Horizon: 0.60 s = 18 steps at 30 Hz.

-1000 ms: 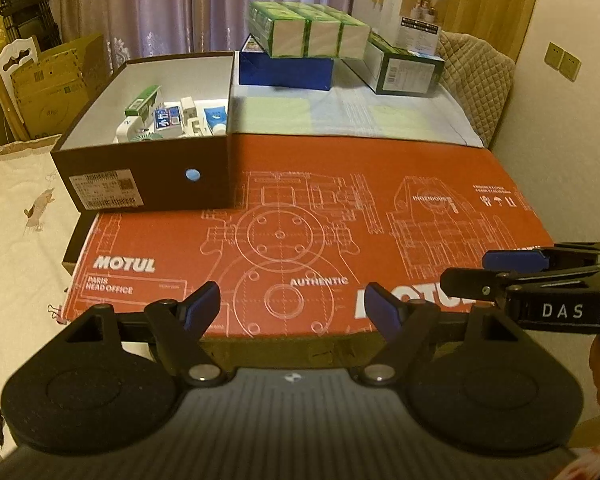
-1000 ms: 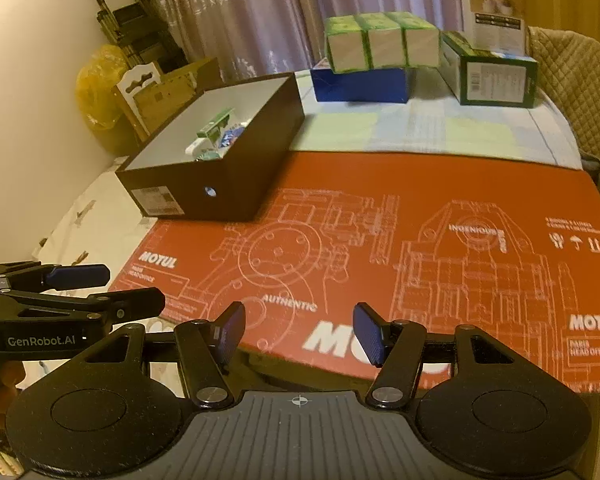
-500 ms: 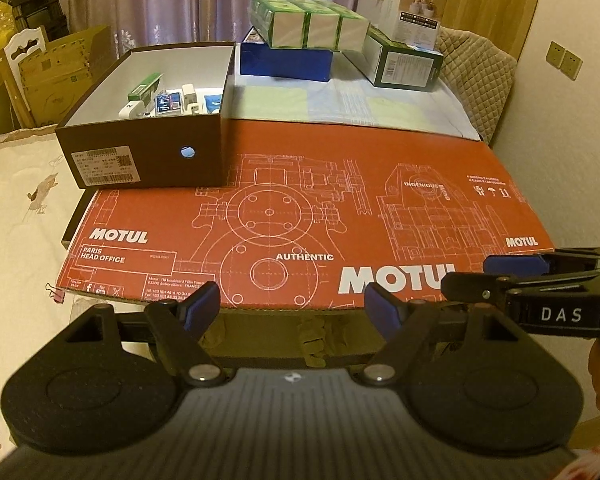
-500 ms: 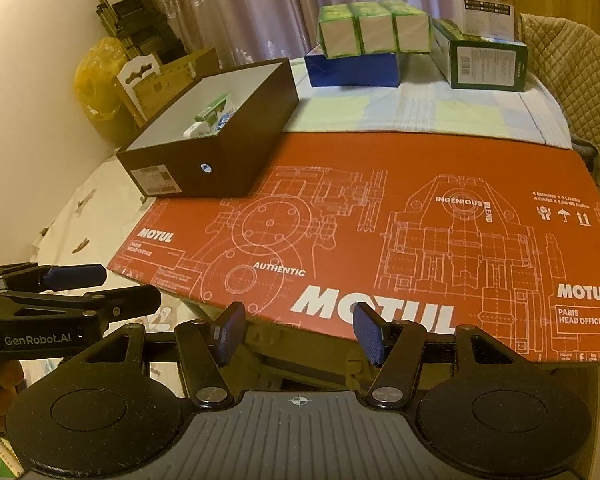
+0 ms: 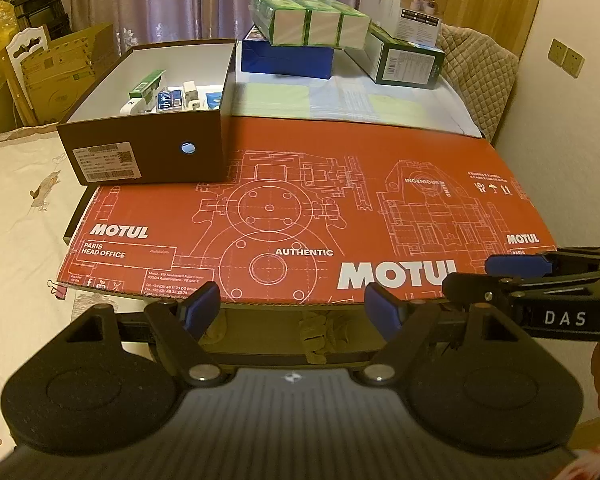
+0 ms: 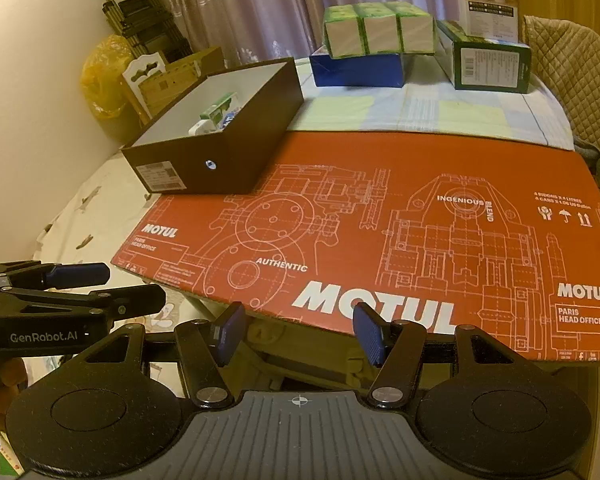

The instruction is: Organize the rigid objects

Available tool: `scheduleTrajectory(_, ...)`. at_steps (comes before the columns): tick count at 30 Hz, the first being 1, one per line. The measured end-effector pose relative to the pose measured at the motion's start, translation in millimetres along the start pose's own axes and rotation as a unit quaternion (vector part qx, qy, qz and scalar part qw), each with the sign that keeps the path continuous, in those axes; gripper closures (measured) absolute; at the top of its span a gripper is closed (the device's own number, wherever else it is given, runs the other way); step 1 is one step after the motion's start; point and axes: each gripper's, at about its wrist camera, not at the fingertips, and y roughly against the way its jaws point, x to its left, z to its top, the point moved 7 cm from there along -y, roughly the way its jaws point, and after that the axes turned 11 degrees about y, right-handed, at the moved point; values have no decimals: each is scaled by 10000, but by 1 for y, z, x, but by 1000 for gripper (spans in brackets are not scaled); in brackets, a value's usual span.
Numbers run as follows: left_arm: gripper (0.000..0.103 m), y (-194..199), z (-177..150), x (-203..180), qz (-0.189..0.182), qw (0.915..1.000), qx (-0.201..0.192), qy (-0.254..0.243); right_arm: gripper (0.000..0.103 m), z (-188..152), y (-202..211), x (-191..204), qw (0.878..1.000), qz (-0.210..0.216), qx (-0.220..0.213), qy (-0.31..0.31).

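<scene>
Black grippers, blue-padded fingers (image 5: 199, 307), silver screws, white "DAS" and "GenRobot.AI" lettering

Small packaged items (image 5: 168, 98) inside brown box (image 5: 148, 160)

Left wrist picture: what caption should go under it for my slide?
Open left gripper and right gripper wait before the red Motul cardboard; brown box holds small items.

The left gripper (image 5: 292, 306) sat low in the frame, its blue-tipped fingers (image 5: 202, 304) spread wide and holding nothing. The right gripper (image 6: 296, 334) sat likewise, fingers (image 6: 366, 332) apart and bare, level beside the other.
</scene>
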Motion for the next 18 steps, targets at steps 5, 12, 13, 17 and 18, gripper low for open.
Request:
scheduleTrajectory(5, 26, -2, 1, -2, -8, 10000, 22, -11, 46, -1, 0, -2, 10000, -11, 12, -33)
scheduleTrajectory(12, 26, -3, 1, -2, 1, 10000, 28, -10, 46, 0, -2, -2, 10000, 6, 26, -41)
scheduleTrajectory(13, 26, -3, 1, -2, -4, 10000, 25, -10, 46, 0, -2, -2, 10000, 7, 28, -43)
scheduleTrajectory(17, 26, -5, 1, -4, -20, 10000, 35, -16, 46, 0, -4, -3, 10000, 25, 47, -48)
scheduleTrajectory(18, 26, -6, 1, -4, -8, 10000, 48, -15, 46, 1, -4, -3, 10000, 26, 52, -49)
